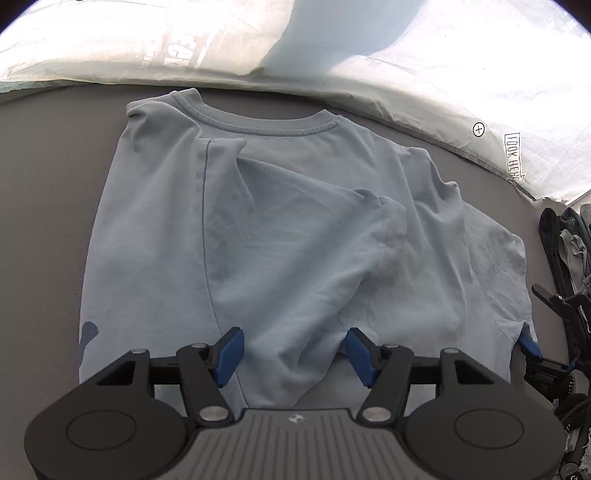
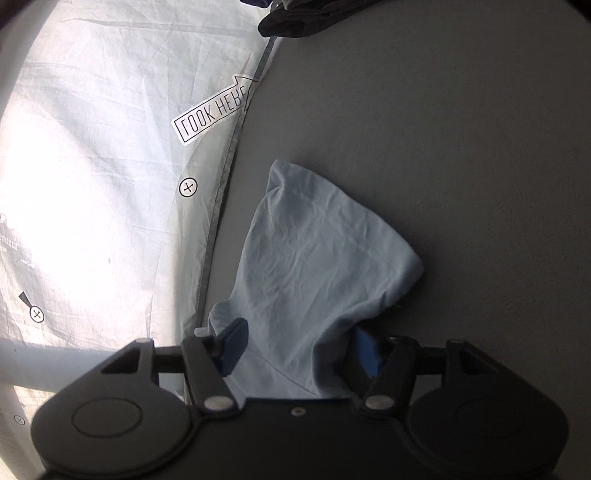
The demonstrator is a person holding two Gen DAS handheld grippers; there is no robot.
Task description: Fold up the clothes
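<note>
Lying flat on a grey surface (image 1: 44, 229), a pale blue T-shirt (image 1: 280, 229) fills most of the left wrist view, its ribbed collar (image 1: 258, 127) at the far end and its hem toward the near edge. At the left, one side of the shirt is folded inward, making a long straight crease that runs from near the collar down to the near edge. A small dark patch (image 1: 88, 332) shows at the shirt's near left corner. The left gripper (image 1: 293, 354) sits at the near hem with its blue fingers (image 1: 231, 354) spread wide; a raised ridge of fabric lies between them, and neither pad visibly presses on it. Further right, the cloth is rumpled, and the right sleeve area spreads toward the right edge. Beyond the collar lies a pale, brightly lit printed sheet (image 1: 424, 74) carrying a "LOOK HERE" label (image 2: 212, 112) and small circled cross marks. In the right wrist view, the right gripper (image 2: 299, 350) has its fingers apart, with a bunched fold of the shirt (image 2: 314, 266) draped between them. Dark items (image 2: 295, 18) lie at the far edge.
</note>
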